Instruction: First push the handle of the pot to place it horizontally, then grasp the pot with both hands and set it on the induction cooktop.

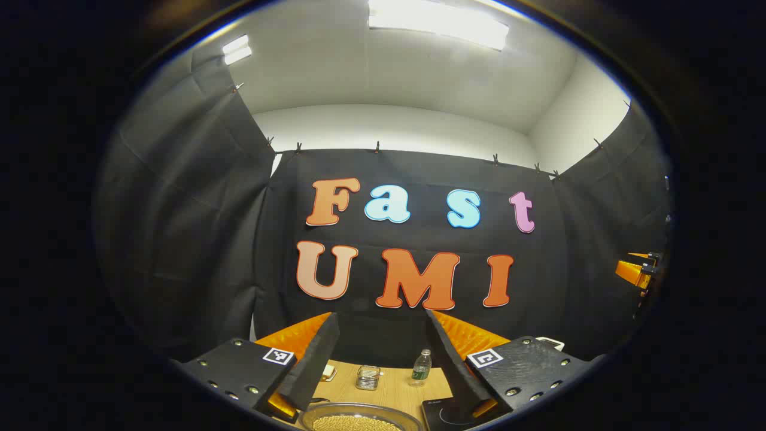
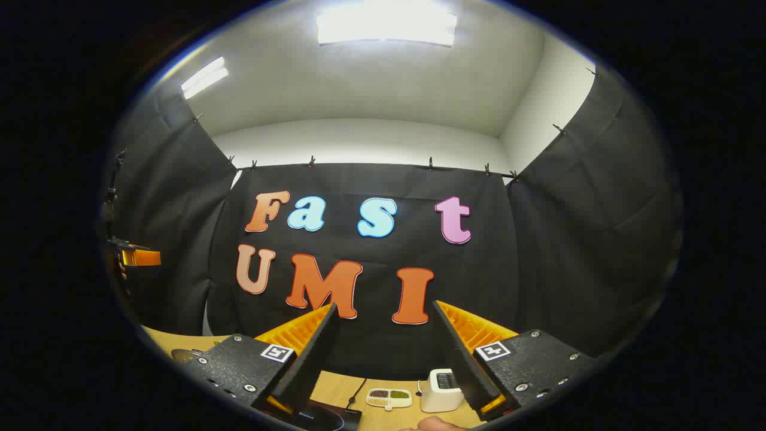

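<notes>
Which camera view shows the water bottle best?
The left gripper view: the water bottle stands upright and whole on the wooden table, between the gripper's fingers. The right gripper view offers nothing of it I can make out.

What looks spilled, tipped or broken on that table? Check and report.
Nothing stands out. In the left gripper view the water bottle stands upright on the wooden table, and the pot sits level beside the induction cooktop. In the right gripper view the white appliance stands upright.
</notes>
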A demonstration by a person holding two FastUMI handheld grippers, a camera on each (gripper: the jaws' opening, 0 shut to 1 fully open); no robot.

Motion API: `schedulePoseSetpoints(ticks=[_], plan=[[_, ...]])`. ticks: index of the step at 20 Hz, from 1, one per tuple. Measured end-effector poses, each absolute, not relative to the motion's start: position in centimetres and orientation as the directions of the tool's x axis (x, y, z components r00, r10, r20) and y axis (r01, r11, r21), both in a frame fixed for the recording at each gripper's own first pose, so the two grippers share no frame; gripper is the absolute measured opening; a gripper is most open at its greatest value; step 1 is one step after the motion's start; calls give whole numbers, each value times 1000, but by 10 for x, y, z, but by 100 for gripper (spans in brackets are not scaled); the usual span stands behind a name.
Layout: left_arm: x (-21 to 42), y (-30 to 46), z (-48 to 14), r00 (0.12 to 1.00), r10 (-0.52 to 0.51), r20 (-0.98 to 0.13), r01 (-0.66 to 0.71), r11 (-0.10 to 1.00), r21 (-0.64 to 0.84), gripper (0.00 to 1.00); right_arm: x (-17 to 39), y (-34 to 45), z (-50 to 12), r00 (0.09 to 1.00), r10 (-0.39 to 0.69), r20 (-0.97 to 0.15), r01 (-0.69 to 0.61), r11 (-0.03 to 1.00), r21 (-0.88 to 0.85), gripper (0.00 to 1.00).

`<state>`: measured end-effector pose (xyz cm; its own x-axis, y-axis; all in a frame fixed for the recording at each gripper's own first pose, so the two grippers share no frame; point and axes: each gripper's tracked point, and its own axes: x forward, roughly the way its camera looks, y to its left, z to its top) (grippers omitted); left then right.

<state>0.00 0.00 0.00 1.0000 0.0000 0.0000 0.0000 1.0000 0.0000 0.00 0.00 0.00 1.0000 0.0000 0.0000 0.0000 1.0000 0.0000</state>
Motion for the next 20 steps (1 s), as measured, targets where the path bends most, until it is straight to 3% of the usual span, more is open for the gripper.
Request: schedulePoseSetpoints(ticks=[13,20], plan=[[12,2,-14,1000,9,-12,-9,1000,14,87,8,4,-7,1000,5,6,-5,1000,15,95],[18,8,-15,1000,18,12,-18,1000,-11,89,24,-5,-30,999,-5,-54,8,998,55,95]])
